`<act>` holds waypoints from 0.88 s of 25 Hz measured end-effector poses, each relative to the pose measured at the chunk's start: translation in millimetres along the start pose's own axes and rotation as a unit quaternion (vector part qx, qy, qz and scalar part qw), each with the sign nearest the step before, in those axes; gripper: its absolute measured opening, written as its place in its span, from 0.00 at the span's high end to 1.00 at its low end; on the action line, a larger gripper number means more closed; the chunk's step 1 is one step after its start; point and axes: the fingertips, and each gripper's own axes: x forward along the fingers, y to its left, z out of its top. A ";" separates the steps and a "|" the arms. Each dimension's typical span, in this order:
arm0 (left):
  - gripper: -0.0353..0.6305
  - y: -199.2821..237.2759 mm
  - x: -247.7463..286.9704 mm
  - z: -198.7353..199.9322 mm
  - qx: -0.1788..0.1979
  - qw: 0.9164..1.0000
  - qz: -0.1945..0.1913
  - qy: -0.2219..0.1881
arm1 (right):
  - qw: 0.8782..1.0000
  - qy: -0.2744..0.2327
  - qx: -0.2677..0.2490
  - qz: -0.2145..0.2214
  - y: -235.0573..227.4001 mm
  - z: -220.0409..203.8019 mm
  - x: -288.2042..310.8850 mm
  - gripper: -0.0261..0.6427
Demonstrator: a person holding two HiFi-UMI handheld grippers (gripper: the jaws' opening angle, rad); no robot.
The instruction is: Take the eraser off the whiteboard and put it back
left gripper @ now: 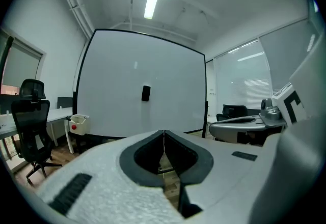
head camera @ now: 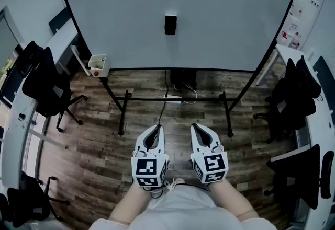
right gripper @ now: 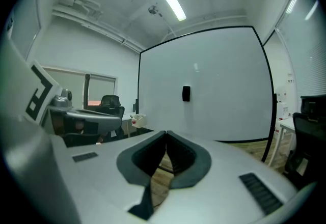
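Observation:
A small black eraser [head camera: 170,24] sticks to the middle of the big whiteboard [head camera: 220,20], well ahead of both grippers. From the left gripper view the eraser [left gripper: 146,93] hangs on the whiteboard [left gripper: 112,90] straight in front; from the right gripper view the eraser [right gripper: 186,93] shows likewise on the whiteboard [right gripper: 224,90]. My left gripper [head camera: 157,128] and right gripper [head camera: 195,127] are held side by side over the wooden floor, both pointing at the board. Each has its jaws shut with nothing between them. The left gripper [left gripper: 163,132] and right gripper [right gripper: 166,134] tips meet in their own views.
A white marker box [head camera: 97,64] with a red dot hangs at the board's lower left. The board's black stand [head camera: 172,99] and a power strip [head camera: 172,97] lie on the floor ahead. Black office chairs [head camera: 44,85] and desks [head camera: 314,135] line both sides.

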 end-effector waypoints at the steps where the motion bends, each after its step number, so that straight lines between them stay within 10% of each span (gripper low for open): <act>1: 0.92 0.2 8.7 0.4 0.000 1.000 0.002 0.003 | 1.000 0.002 0.003 0.000 -7.3 -1.0 5.6 0.92; 22: 0.92 82.9 250.6 73.7 0.022 0.999 -0.027 -0.019 | 0.998 -0.003 0.032 -0.047 -118.6 37.8 208.4 0.92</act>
